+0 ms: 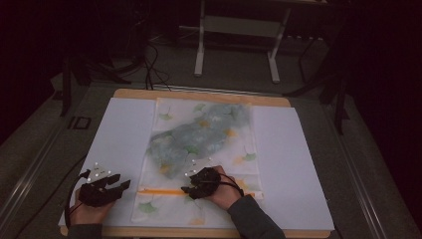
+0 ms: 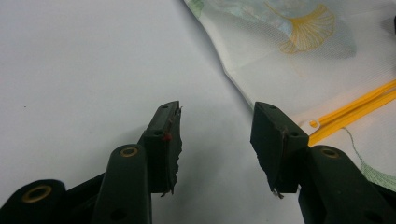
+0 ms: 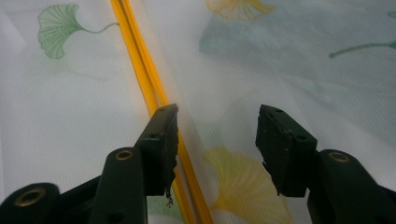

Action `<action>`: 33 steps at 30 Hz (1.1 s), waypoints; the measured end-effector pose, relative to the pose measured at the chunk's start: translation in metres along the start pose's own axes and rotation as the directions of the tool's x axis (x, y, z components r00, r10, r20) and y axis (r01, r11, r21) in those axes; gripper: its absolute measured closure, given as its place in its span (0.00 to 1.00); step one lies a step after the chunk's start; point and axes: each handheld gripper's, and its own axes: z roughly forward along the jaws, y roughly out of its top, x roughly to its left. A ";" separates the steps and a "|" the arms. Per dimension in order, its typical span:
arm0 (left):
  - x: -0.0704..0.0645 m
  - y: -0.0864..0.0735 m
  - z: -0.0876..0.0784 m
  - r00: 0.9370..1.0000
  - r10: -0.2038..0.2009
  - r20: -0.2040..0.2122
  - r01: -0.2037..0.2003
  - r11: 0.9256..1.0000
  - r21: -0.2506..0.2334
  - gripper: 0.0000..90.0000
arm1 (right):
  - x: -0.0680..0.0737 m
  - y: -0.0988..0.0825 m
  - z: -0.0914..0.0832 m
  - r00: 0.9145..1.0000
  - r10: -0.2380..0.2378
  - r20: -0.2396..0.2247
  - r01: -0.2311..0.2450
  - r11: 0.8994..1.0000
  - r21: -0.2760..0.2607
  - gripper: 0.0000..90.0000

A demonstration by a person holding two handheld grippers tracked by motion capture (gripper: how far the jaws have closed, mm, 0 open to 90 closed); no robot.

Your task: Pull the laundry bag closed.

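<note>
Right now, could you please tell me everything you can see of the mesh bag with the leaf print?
The mesh bag lies flat on the white sheet, long side running away from the person. It looks like thin, see-through white netting printed with green and yellow ginkgo leaves. An orange zipper crosses its near end. A bluish-grey cloth shows through it. The right gripper hovers at the zipper, jaws open; the left gripper stands open beside its edge.

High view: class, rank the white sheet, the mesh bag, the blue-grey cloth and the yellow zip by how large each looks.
1. White sheet
2. Mesh bag
3. Blue-grey cloth, seen through the bag
4. Yellow zip, a thin strip
</note>
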 end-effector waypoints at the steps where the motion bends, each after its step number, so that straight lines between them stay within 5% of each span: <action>1: 0.000 0.000 0.000 1.000 0.000 0.000 0.000 1.000 0.000 0.59 | 0.000 0.000 0.000 1.000 0.000 0.000 0.000 1.000 0.000 0.54; 16: 0.000 0.000 0.001 1.000 0.003 0.002 -0.003 1.000 0.006 0.60 | 0.008 0.020 0.014 0.998 -0.061 -0.022 0.061 0.998 0.014 0.56; 33: -0.002 0.001 0.005 1.000 0.011 -0.002 -0.011 1.000 0.026 0.61 | 0.017 0.031 0.024 0.995 -0.073 -0.068 0.073 0.997 -0.010 0.63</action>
